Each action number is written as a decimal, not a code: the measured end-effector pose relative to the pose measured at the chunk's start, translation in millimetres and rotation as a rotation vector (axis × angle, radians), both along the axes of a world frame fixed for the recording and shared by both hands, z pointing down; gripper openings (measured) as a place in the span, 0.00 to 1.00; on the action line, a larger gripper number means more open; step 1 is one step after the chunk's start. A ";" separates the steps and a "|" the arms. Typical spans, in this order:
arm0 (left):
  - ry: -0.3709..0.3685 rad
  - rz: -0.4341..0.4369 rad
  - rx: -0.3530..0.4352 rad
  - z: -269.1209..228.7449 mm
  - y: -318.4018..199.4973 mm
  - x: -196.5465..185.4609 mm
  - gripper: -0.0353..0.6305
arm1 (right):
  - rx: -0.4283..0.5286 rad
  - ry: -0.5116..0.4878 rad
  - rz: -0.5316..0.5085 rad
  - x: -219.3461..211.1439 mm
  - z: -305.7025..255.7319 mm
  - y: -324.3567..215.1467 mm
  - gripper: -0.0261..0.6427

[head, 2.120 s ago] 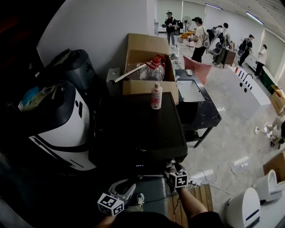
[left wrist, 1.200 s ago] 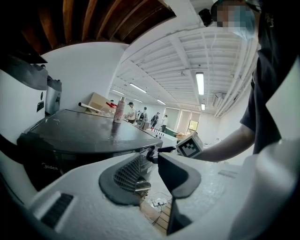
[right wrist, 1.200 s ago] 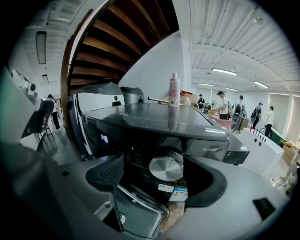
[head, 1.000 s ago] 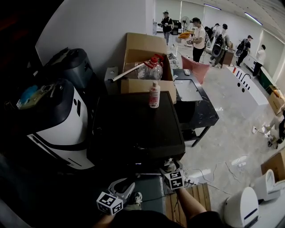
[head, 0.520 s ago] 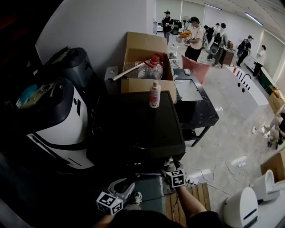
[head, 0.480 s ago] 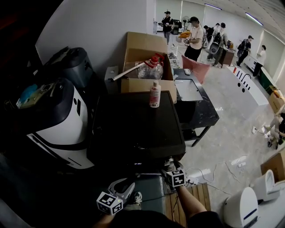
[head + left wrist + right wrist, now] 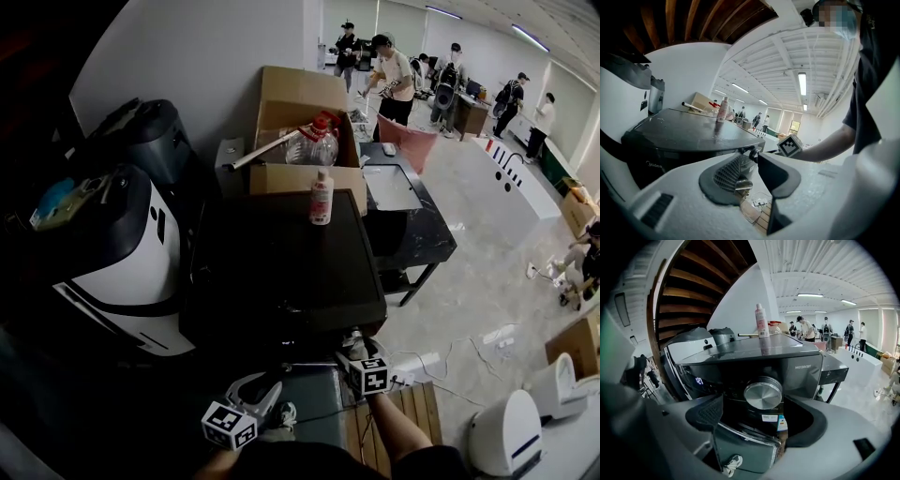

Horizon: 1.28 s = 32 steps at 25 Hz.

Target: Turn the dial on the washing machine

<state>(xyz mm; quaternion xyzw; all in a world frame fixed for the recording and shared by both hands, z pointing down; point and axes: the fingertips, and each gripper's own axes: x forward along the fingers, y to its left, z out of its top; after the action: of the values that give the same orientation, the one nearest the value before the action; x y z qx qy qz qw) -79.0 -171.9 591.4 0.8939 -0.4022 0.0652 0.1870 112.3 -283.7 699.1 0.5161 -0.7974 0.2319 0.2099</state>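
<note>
Dial (image 7: 762,393), a round silver knob on the dark washing machine (image 7: 740,359)'s front panel, shows between the jaws of the right tongs (image 7: 757,420), which stand wide apart and grip nothing. The left tongs (image 7: 750,176) sit lower and to the left, also agape and empty. A pink bottle (image 7: 321,197) stands on the machine's lid.

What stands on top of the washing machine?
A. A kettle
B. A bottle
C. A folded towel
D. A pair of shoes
B: a single bottle stands upright near the back edge of the dark top of the washing machine, and nothing else rests there.
</note>
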 end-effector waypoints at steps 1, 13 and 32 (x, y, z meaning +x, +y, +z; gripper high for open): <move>0.003 0.002 0.002 -1.0 0.2 1.5 0.22 | 0.011 -0.007 0.003 -0.1 -4.9 2.5 0.61; 0.019 0.002 0.049 -15.6 20.1 18.6 0.20 | 0.161 -0.084 0.012 -0.2 -72.2 53.3 0.43; -0.002 -0.013 0.097 -27.3 93.9 52.2 0.07 | 0.347 -0.160 -0.025 9.5 -154.4 162.7 0.04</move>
<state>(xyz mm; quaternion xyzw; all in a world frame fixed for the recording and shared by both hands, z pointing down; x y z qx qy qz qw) -26.7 -78.0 564.2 0.8993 -0.4108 0.0454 0.1432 121.8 -120.9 544.7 0.5146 -0.8459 0.1286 0.0564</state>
